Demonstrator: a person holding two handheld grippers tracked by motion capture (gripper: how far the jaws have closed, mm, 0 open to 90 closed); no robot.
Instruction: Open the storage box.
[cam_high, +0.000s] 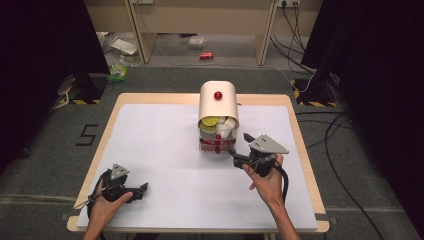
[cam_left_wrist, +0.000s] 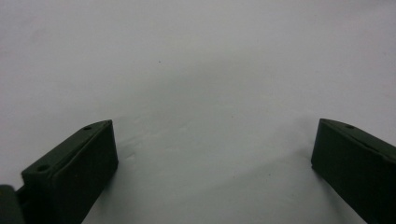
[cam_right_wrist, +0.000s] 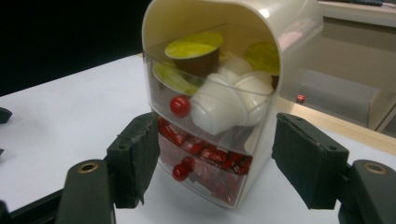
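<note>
Cream storage unit (cam_high: 218, 102) w/ rounded hood and red knob stands at table (cam_high: 150, 145) centre-rear. Upper clear drawer (cam_right_wrist: 210, 105): white and yellow-lidded capsules. Lower drawer (cam_right_wrist: 205, 170): red wrapped sachets. Right gripper (cam_right_wrist: 215, 158) just in front of unit, jaws wide, flanking lower drawer, nothing held. Left gripper (cam_high: 131, 192) well apart, front-left of unit, jaws wide, empty.

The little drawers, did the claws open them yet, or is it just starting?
Just starting, it seems. Both drawers look shut. The right claw is open, lined up in front of the lower red knob, not touching. The left claw rests open on the table. Everything's left.
</note>
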